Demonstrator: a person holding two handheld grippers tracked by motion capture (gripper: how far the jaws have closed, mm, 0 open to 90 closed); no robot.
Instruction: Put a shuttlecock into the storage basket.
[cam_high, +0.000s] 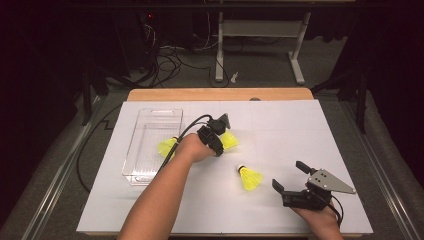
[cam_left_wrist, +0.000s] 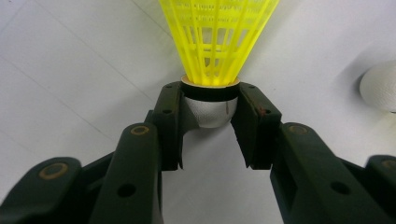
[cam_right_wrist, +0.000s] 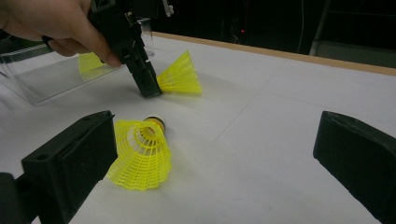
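Left gripper (cam_high: 223, 131): held in the person's left hand (cam_high: 192, 148), reaching across the white table (cam_high: 300, 130) just right of the clear plastic bin (cam_high: 150, 145); nose tipped down toward the table surface.

Left jaws: drawn narrow around the white rounded cork base of a yellow shuttlecock (cam_left_wrist: 217, 42). In the left gripper view both pads sit against the black band and the cork, one on each side, with no visible gap (grip reads as closed on the cork, not the skirt).

Held shuttlecock, position: on the table, skirt fanning away from the jaw tips; in the right gripper view its skirt (cam_right_wrist: 180, 77) sticks out sideways from the gripper's tip, low over the surface. Whether it rests on the table or is just lifted, I cannot tell.

Second shuttlecock (cam_high: 249, 178): lying on its side on the table, between the two grippers, nearer the right one. In the right gripper view it lies just ahead of the left-hand jaw, skirt toward the camera, cork pointing away.

Third shuttlecock (cam_high: 166, 147): inside the bin, near its right wall, partly hidden by the left hand.

Right gripper (cam_high: 289, 177): held in the right hand (cam_high: 320, 220) at the near right of the table; jaws spread wide, nothing between them (second shuttlecock is near but apart).
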